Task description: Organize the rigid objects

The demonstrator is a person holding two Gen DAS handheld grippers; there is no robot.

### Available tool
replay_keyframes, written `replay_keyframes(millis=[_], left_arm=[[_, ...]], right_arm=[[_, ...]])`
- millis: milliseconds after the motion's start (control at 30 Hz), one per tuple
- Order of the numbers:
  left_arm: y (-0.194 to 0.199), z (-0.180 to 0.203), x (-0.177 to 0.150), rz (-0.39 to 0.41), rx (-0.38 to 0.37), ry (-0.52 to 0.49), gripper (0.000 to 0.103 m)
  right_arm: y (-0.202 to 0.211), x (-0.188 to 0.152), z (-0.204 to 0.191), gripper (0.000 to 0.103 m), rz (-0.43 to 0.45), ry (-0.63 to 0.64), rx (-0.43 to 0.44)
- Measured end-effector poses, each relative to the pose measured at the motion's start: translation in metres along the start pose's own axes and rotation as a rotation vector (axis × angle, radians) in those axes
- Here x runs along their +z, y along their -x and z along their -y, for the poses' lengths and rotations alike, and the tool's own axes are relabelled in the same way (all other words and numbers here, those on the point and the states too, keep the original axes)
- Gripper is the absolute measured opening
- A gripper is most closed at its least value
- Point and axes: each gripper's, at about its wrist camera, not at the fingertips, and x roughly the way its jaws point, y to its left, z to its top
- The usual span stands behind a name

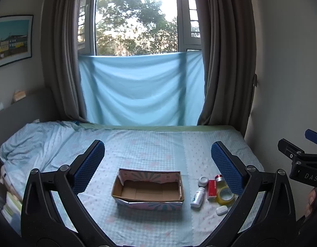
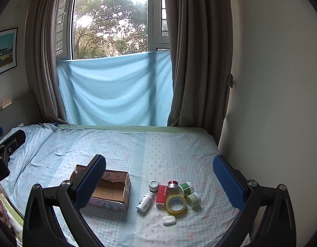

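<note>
An open, empty cardboard box (image 1: 148, 189) (image 2: 113, 191) sits on the bed. To its right lies a cluster: a white pill bottle (image 2: 145, 201) (image 1: 197, 197) on its side, a red box (image 2: 162, 194) (image 1: 212, 189), a yellow tape roll (image 2: 176, 204) (image 1: 225, 195), a white earbud case (image 2: 169, 220) (image 1: 221, 210), a small white jar (image 2: 154, 185) (image 1: 203, 181), a red-capped jar (image 2: 173, 185) and two green-labelled jars (image 2: 186, 187). My left gripper (image 1: 158, 168) is open above the box. My right gripper (image 2: 158, 177) is open above the cluster. Both are empty.
The bed has a light blue checked sheet (image 2: 137, 150). A rumpled quilt (image 1: 34, 142) lies at the left. A wall (image 2: 271, 82) borders the bed's right edge. Curtains and a blue cloth (image 1: 137, 90) hang behind the bed's far edge.
</note>
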Motion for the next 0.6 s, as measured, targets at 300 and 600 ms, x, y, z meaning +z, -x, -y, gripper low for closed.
replay_keyframes(millis=[300, 600], left_arm=[[-0.0004, -0.0031, -0.0004, -0.013, -0.011, 0.012, 0.102], [-0.0016, -0.0052, -0.0021, -0.026, -0.021, 0.015, 0.102]], right_arm=[[0.008, 0.0022, -0.0015, 0.103, 0.032, 0.004, -0.003], [0.0073, 0.0005, -0.0033, 0.103, 0.035, 0.001, -0.002]])
